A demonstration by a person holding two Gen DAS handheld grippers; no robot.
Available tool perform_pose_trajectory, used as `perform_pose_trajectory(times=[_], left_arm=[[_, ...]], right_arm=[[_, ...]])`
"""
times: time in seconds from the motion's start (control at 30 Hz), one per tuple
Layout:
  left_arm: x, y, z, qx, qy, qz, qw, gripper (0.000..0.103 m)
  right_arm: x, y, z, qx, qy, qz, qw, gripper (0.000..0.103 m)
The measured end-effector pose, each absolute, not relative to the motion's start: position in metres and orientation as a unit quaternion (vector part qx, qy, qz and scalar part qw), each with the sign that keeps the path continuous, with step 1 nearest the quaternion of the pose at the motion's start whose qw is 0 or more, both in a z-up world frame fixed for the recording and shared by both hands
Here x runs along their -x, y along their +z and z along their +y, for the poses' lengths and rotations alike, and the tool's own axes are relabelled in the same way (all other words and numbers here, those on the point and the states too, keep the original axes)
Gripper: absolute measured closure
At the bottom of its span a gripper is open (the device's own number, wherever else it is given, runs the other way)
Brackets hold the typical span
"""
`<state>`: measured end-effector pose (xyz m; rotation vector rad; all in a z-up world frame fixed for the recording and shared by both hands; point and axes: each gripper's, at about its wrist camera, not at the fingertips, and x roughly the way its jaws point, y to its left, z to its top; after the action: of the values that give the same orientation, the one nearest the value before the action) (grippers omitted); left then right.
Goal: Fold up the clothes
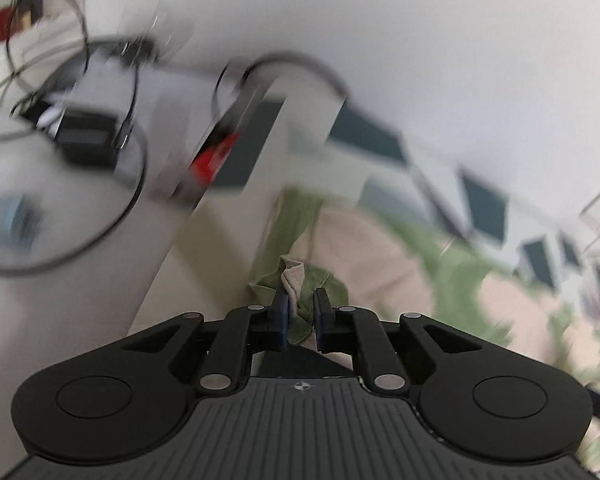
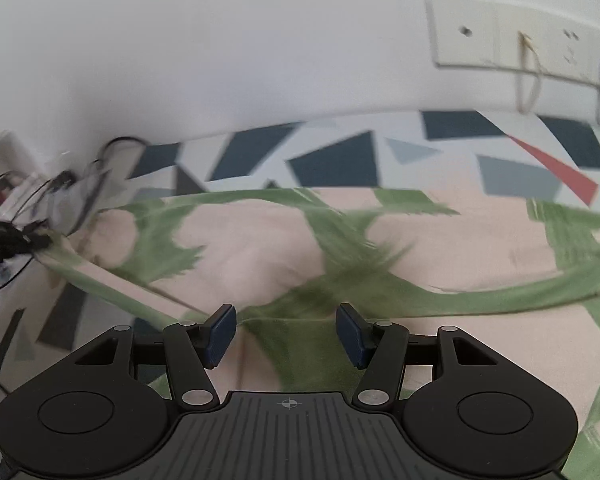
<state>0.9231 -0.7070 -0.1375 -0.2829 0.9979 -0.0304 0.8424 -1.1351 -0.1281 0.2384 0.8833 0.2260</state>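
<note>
Left wrist view shows the left hand-held gripper (image 1: pixel 302 312) with its jaws drawn nearly together, pinching a bunched corner of the garment (image 1: pixel 296 280), a pink cloth printed with green leaves. The pinched fold sticks up at 12 o'clock from the fingertips, and the rest of the cloth spreads away toward 2 and 3 o'clock, blurred. At 9 to 10 o'clock from the jaws lies a pale tabletop (image 1: pixel 80 280) with a dark loop of cable (image 1: pixel 138 184) and a small black box (image 1: pixel 88 136); all of this is smeared by motion.

Right wrist view shows the right hand-held gripper (image 2: pixel 286 336) with its jaws about half apart and holding nothing. The same garment (image 2: pixel 260 256) lies spread beneath and ahead of it, from 9 o'clock round to 3 o'clock, and a green leaf patch sits directly under the gap between the blue pads (image 2: pixel 222 334). Whether the pads touch the cloth cannot be told. Beyond the cloth, at 12 o'clock, a covering with dark blue and grey shapes (image 2: pixel 336 160) meets a white wall (image 2: pixel 220 40). At 9 o'clock a taut edge of the cloth rises to the other gripper's dark tip (image 2: pixel 4 240).
</note>
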Motion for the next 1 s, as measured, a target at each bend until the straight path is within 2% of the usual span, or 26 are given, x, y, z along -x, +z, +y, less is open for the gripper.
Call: perform_pose_trajectory(times=[0.03,0.1,0.23,0.33,0.37,0.4,0.43,0.5,0.53,0.63,0.8,1.0], left_arm=[[-0.923,-0.145,-0.705,0.131,-0.006,0.495,0.859,0.081],[-0.919,-0.152,-0.703,0.133,0.013,0.51,0.85,0.075],[-0.911,-0.142,-0.703,0.142,0.02,0.499,0.854,0.067],[-0.909,-0.14,-0.705,0.166,0.016,0.511,0.843,0.058],[-0.908,-0.143,-0.706,0.174,0.014,0.513,0.84,0.058],[-0.907,-0.146,-0.707,0.181,0.012,0.516,0.837,0.058],[-0.907,-0.149,-0.708,0.183,0.013,0.516,0.837,0.063],[-0.906,-0.151,-0.707,0.188,0.011,0.509,0.84,0.085],[-0.906,-0.153,-0.707,0.19,0.009,0.506,0.841,0.087],[-0.904,-0.15,-0.705,0.181,0.0,0.499,0.848,0.088],[-0.898,-0.146,-0.704,0.151,-0.016,0.496,0.855,0.088],[-0.886,-0.148,-0.705,0.127,-0.024,0.499,0.857,0.088]], right_arm=[[-0.84,-0.127,-1.132,-0.111,0.116,0.429,0.889,0.049],[-0.837,-0.129,-1.125,-0.099,0.121,0.442,0.883,0.048],[-0.831,-0.135,-1.111,-0.076,0.121,0.468,0.872,0.049],[-0.82,-0.131,-1.109,-0.11,0.134,0.473,0.864,0.05],[-0.818,-0.131,-1.109,-0.126,0.139,0.473,0.861,0.05],[-0.816,-0.131,-1.109,-0.14,0.142,0.473,0.859,0.051],[-0.816,-0.133,-1.109,-0.148,0.138,0.474,0.857,0.055],[-0.817,-0.141,-1.109,-0.165,0.134,0.483,0.849,0.077],[-0.817,-0.145,-1.109,-0.173,0.134,0.489,0.845,0.095],[-0.806,-0.144,-1.114,-0.187,0.134,0.489,0.841,0.101],[-0.769,-0.128,-1.127,-0.185,0.143,0.506,0.83,0.101],[-0.718,-0.13,-1.131,-0.18,0.157,0.579,0.78,0.098]])
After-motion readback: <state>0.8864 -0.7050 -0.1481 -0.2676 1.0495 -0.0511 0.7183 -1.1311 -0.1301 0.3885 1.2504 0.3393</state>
